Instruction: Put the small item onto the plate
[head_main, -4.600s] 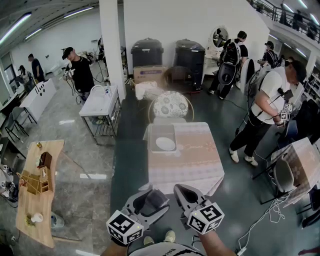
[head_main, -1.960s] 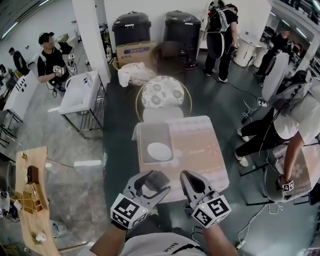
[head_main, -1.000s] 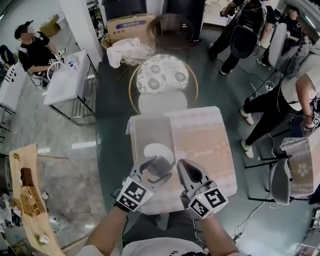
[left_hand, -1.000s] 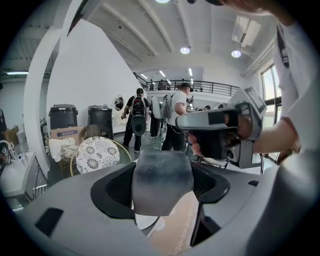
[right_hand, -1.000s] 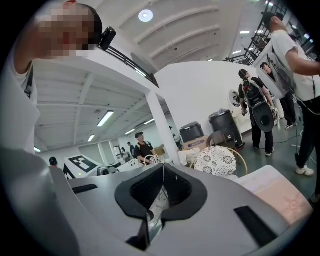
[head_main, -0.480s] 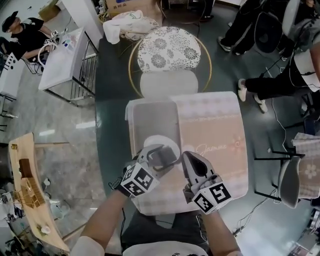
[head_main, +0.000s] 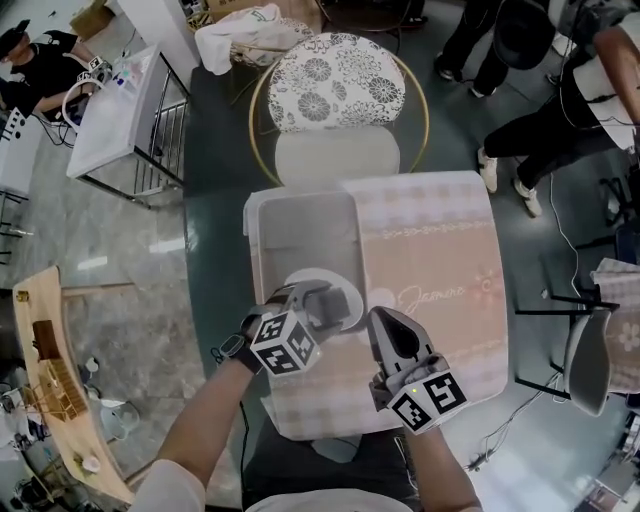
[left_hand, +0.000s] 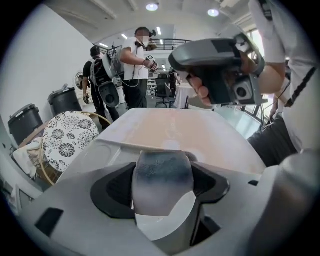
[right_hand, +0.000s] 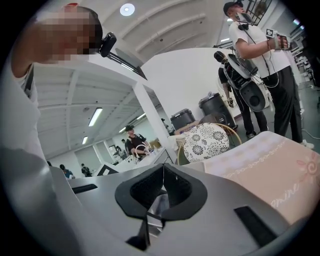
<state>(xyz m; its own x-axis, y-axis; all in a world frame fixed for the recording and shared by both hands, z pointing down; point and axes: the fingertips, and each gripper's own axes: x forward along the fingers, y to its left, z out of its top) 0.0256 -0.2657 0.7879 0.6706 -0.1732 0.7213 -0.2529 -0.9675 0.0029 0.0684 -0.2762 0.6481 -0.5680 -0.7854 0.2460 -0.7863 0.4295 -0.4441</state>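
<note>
Over plate (head_main: 338, 282), left gripper (head_main: 312, 303) clamps grey small item (left_hand: 162, 180); placing step looks nearly done. Next: lower onto plate, part jaws gently. Right gripper (head_main: 388, 328), beside plate, closed, empty.

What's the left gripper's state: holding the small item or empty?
Shut on the small item: the left gripper view shows the grey piece clamped between both jaws of the left gripper, above the white plate.
</note>
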